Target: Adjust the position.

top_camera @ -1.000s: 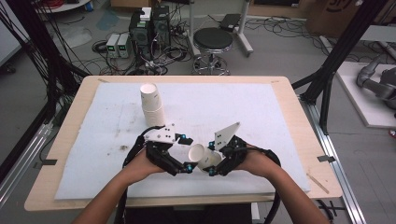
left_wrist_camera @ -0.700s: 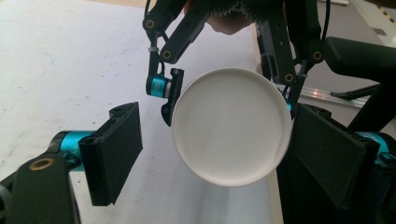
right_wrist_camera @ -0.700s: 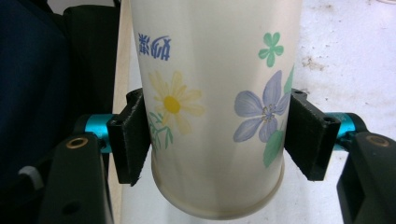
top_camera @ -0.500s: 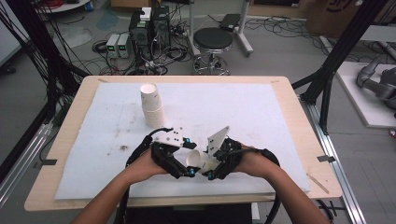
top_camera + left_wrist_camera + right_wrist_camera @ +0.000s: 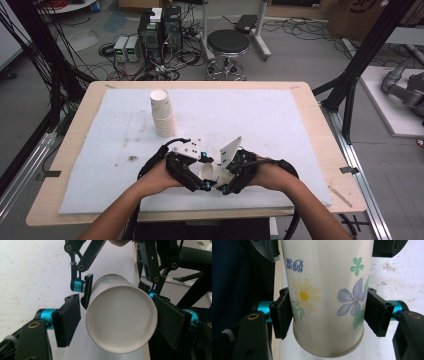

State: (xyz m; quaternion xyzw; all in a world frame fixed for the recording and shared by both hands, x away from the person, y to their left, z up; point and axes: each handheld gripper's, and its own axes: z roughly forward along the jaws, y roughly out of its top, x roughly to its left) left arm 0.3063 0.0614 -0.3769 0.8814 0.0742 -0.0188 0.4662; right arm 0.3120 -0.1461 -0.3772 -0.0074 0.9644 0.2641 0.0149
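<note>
Left fingers [image 5: 72, 325] just closing around cup [image 5: 120, 317].

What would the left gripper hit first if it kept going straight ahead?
The paper cup sits right between the left gripper pads, base towards its camera, so it would meet that first. Just beyond is the right gripper, clamped on the same cup.

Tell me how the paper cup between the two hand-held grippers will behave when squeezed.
The paper cup has thin walls and appears empty, so it is probably light and easy to dent. The right hand-held gripper presses both its sides; more force may crush it. Laid down, its round body would likely roll.
</note>
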